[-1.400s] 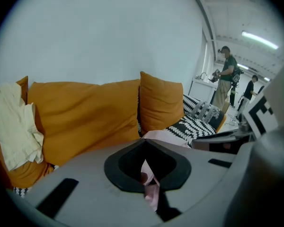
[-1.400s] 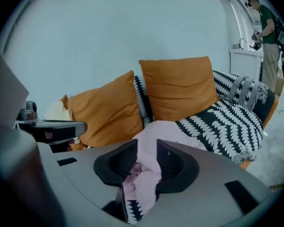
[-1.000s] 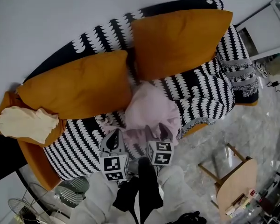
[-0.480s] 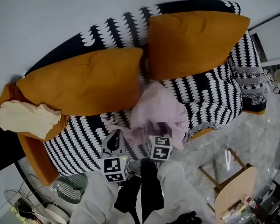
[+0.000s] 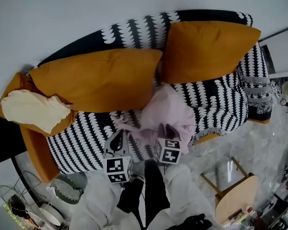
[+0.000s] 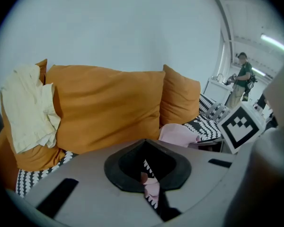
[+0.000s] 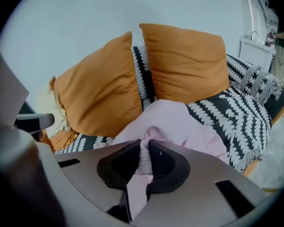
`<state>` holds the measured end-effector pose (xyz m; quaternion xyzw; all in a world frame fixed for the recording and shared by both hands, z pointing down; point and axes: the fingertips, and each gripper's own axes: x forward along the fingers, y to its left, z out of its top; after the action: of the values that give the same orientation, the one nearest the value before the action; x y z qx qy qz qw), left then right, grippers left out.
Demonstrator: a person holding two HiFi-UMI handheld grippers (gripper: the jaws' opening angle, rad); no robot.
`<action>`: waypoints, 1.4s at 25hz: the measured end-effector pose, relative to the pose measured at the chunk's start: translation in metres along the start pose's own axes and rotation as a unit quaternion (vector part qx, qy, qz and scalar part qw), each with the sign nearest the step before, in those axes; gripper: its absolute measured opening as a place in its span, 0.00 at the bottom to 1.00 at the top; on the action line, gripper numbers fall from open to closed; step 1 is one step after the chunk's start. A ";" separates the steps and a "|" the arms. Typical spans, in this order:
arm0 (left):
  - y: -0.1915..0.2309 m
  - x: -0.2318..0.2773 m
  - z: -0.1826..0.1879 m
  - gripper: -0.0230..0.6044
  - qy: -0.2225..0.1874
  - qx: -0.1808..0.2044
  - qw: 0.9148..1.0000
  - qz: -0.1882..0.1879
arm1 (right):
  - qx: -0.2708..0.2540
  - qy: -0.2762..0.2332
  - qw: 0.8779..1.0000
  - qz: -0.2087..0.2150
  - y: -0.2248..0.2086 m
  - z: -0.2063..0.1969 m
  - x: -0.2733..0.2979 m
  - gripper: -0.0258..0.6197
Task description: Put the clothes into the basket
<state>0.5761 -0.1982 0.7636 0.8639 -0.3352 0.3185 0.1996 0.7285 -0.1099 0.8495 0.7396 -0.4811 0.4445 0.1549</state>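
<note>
We are holding both grippers at the front edge of the patterned sofa (image 5: 216, 104). The pink garment (image 5: 169, 110) is lying bunched on the seat, just below the gap between the orange cushions (image 5: 98, 78). The right gripper (image 7: 143, 156) has just been closing its jaws and is now pinching a fold of that garment. The left gripper (image 6: 150, 183) is clamping a thin edge of the same cloth. A cream garment (image 5: 33, 110) is draping over the sofa's arm.
</note>
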 end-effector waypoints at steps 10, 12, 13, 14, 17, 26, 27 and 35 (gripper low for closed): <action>-0.001 -0.062 0.060 0.04 -0.048 -0.012 0.999 -0.004 | -0.003 -0.061 0.998 0.023 0.044 0.058 -0.091 0.13; -0.001 -0.083 0.070 0.04 -0.058 -0.011 0.998 -0.006 | 0.001 -0.064 0.998 0.018 0.047 0.058 -0.111 0.13; -0.001 -0.093 0.074 0.04 -0.062 -0.010 0.998 -0.007 | 0.002 -0.065 0.998 0.015 0.049 0.057 -0.122 0.13; 0.000 -0.103 0.078 0.05 -0.066 -0.009 0.998 -0.008 | 0.002 -0.069 0.998 0.012 0.052 0.057 -0.133 0.13; 0.001 -0.130 0.085 0.05 -0.074 -0.014 0.997 -0.006 | -0.010 -0.085 0.996 0.002 0.059 0.060 -0.164 0.12; 0.018 -0.208 0.078 0.05 -0.098 -0.062 0.993 0.009 | -0.037 -0.165 0.986 0.014 0.107 0.093 -0.255 0.11; 0.021 -0.218 0.078 0.05 -0.102 -0.071 0.992 0.013 | -0.043 -0.170 0.984 0.019 0.116 0.095 -0.263 0.12; 0.067 -0.295 0.079 0.05 -0.159 -0.108 0.980 0.055 | -0.094 -0.196 0.974 0.069 0.201 0.094 -0.306 0.11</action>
<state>0.3930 -0.1551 0.5141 0.8572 -0.4419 0.1496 0.2180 0.5621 -0.0943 0.5103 0.7595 -0.5917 0.2528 0.0954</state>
